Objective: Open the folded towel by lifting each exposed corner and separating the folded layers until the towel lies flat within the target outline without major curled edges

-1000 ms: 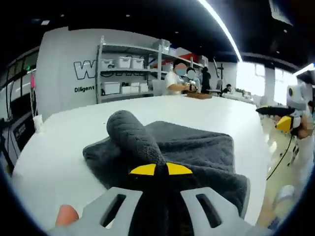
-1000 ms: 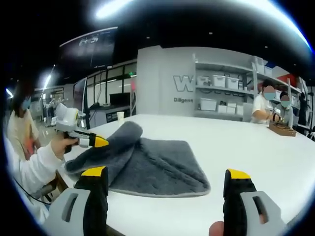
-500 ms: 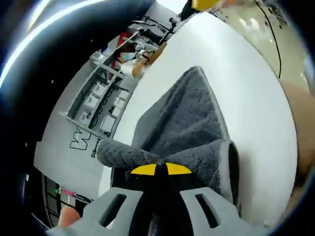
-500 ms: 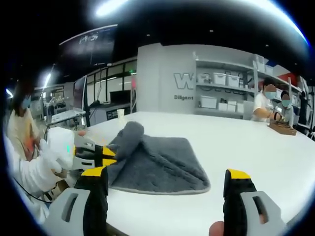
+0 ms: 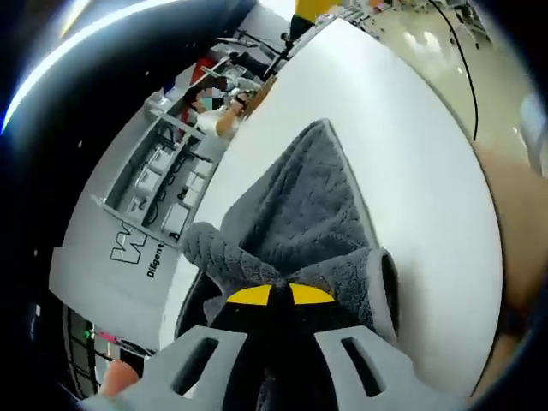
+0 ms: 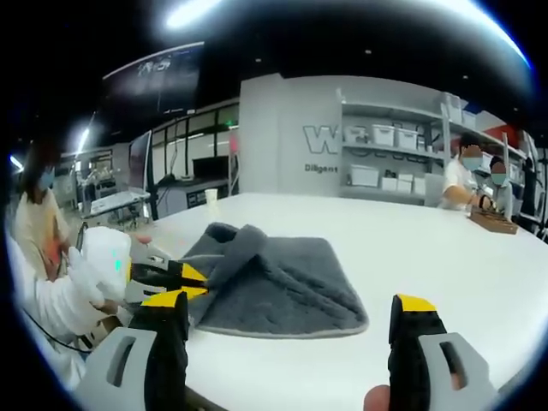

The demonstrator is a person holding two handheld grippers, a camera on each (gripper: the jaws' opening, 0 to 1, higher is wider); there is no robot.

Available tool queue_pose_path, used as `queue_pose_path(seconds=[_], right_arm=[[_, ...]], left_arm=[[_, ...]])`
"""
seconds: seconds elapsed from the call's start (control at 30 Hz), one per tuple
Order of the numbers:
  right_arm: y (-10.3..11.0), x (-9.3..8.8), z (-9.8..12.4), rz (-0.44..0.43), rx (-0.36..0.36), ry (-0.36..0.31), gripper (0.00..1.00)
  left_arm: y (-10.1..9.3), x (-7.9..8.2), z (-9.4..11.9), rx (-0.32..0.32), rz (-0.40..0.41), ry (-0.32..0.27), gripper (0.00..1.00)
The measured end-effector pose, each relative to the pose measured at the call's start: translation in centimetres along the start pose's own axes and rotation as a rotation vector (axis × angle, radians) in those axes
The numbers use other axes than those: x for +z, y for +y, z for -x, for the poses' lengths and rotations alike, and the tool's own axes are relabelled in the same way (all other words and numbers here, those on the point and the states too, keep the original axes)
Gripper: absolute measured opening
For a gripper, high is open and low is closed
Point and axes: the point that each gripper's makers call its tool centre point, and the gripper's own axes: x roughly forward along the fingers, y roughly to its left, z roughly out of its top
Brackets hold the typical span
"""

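Clearly, left claw (image 5: 270, 295) pinches the grey towel (image 5: 317, 214) corner between its tips.

Towel (image 5: 308, 223) edge hid btwn left gripper (image 5: 271, 294) jaws; wall lettering (image 6: 336, 139) cut by shelving (image 6: 385, 163).

towel (image 6: 274, 287): on the table (image 6: 445, 265), centre-left of the right gripper view
left gripper (image 6: 175, 278): at the towel's left edge
shelving (image 6: 394, 163): behind the table, upper right
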Motion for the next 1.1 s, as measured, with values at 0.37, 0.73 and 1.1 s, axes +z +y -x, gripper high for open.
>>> queue_pose_path(seconds=[0.37,0.73,1.1], right_arm=[[0.1,0.1,-0.1,-0.002,0.007,0.002,0.98],[0.1,0.0,0.1,-0.005,0.003,0.005,0.98],[0.5,-0.4,0.0,0.005,0.017,0.023,0.99]], left_arm=[[6.2,2.2,5.7,-0.114,0.604,-0.332,0.29],[8.8,-1.9,10.6,-0.16,0.87,-0.398,0.59],[8.0,-5.1,11.2,-0.172,0.965,-0.34,0.78]])
